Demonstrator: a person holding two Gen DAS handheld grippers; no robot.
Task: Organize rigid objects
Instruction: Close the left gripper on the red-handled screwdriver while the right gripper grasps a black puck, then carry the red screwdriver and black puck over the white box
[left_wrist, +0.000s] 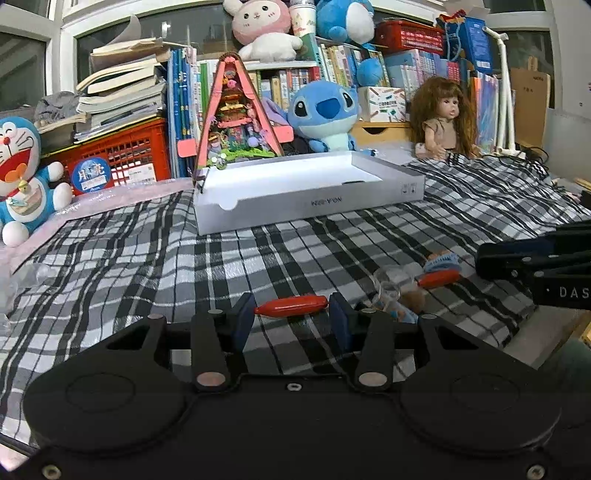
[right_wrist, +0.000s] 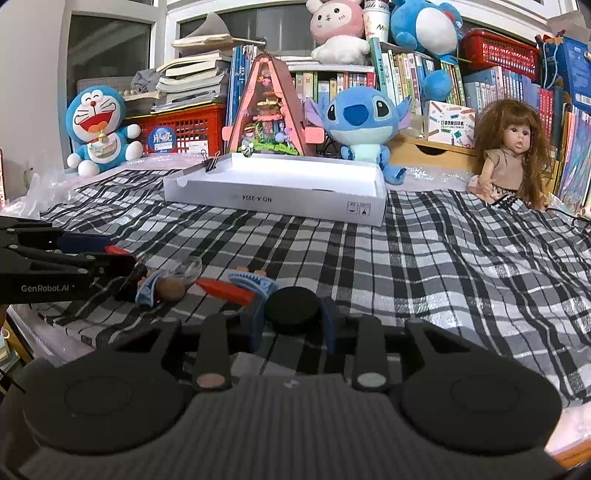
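My left gripper (left_wrist: 291, 314) clamps the stiff, slick red peg (left_wrist: 291, 306) endwise; my right gripper (right_wrist: 293, 320) pinches the light, rigid black disc (right_wrist: 293, 305) across its rim.

Two red sticks (left_wrist: 291, 306), one black disc (right_wrist: 292, 305).

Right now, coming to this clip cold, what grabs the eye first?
The left gripper pinches a red spindle-shaped piece end to end just above the checked cloth, while the right gripper clamps a black round disc. Behind them lies an open white cardboard box, backed by a blue Stitch plush, a Doraemon plush on the left and a long-haired doll on the right.
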